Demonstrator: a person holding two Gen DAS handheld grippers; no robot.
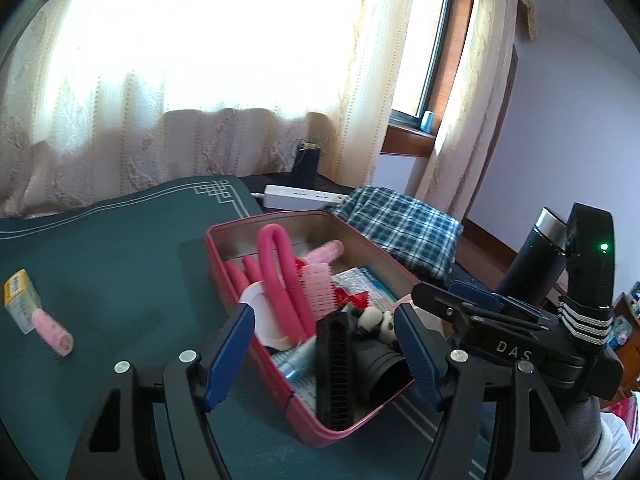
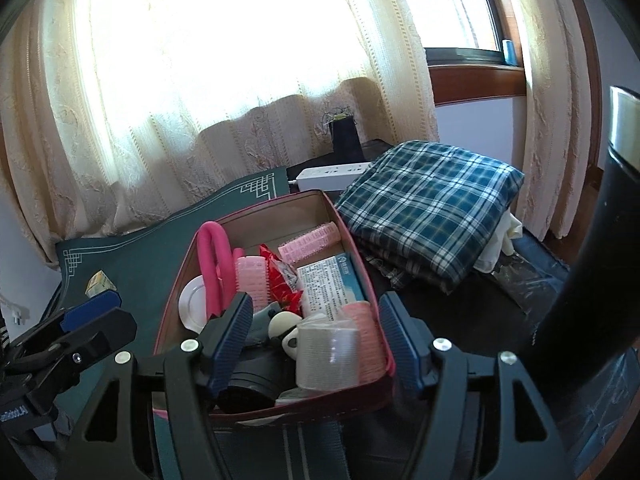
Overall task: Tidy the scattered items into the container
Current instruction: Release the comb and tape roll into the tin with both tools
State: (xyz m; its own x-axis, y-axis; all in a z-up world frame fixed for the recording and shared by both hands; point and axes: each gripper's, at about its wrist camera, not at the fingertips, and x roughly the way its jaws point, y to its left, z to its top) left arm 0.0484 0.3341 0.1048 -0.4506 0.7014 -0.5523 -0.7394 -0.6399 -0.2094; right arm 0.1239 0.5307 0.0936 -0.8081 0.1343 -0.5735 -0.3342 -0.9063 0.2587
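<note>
Both my grippers hover at the near end of the red tin point(image 1: 224, 268), and it is my landmark for everything here. My left gripper point(image 1: 324, 354) has its jaws apart with nothing pinched; the black comb point(image 1: 335, 364) stands in the tin between them, untouched. My right gripper point(image 2: 316, 344) is likewise spread, the white hair roller point(image 2: 328, 354) lying loose below it inside the tin. I judge both drops done, so the step is to back out cleanly: lift first, keeping my fingers clear of the tin's rim. Left of the tin, well apart on the green mat point(image 1: 120, 248), lies the pink tube with its small box point(image 1: 38, 312), still to fetch. That side is open; right of the tin the plaid cloth point(image 2: 432, 204) and dark flask point(image 1: 532, 256) crowd me.
</note>
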